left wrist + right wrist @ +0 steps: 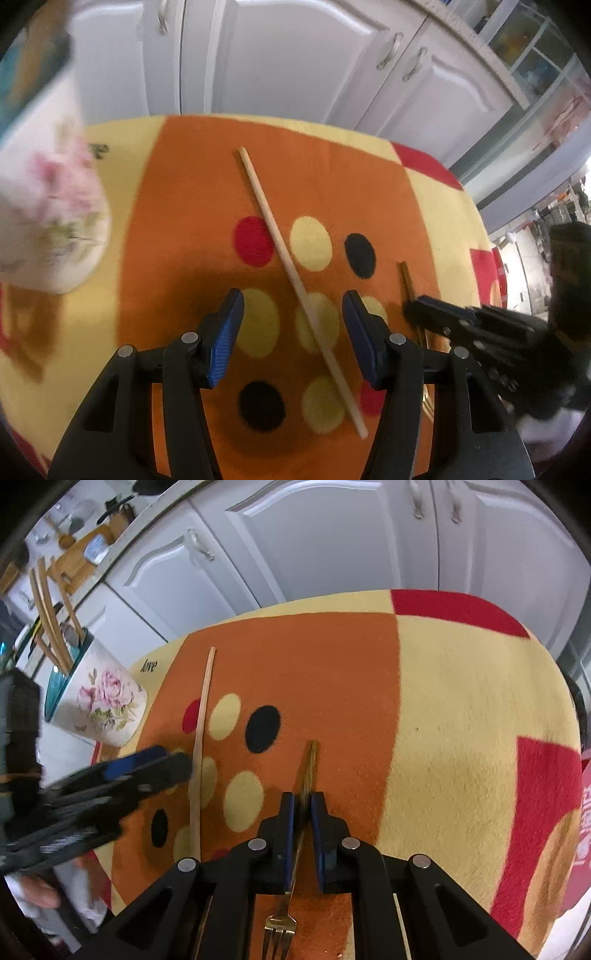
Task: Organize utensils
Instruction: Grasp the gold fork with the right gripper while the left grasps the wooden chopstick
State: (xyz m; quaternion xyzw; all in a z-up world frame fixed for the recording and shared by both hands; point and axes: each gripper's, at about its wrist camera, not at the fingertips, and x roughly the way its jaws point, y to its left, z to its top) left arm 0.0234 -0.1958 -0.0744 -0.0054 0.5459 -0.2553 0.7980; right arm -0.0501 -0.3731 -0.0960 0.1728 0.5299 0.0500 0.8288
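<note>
A long pale wooden stick point(295, 280) lies slantwise on the orange part of the dotted cloth. My left gripper point(293, 325) is open and straddles the stick, its blue pads point(225, 332) clear of it on both sides. A fork point(309, 764) with a dark handle and gold tines points its tines toward the camera, and my right gripper point(303, 806) is shut on its shaft. In the left wrist view the right gripper point(412, 310) shows at the right with the fork handle point(405, 277) sticking out. In the right wrist view the stick point(201, 738) and the blurred left gripper point(175, 766) lie to the left.
A white rose-patterned holder point(99, 698) with a teal inside stands at the table's left, holding several wooden utensils point(51, 620); the same holder point(55, 221) is blurred in the left wrist view. White cabinet doors point(295, 55) stand past the table's far edge. The tablecloth point(461, 720) is yellow and red to the right.
</note>
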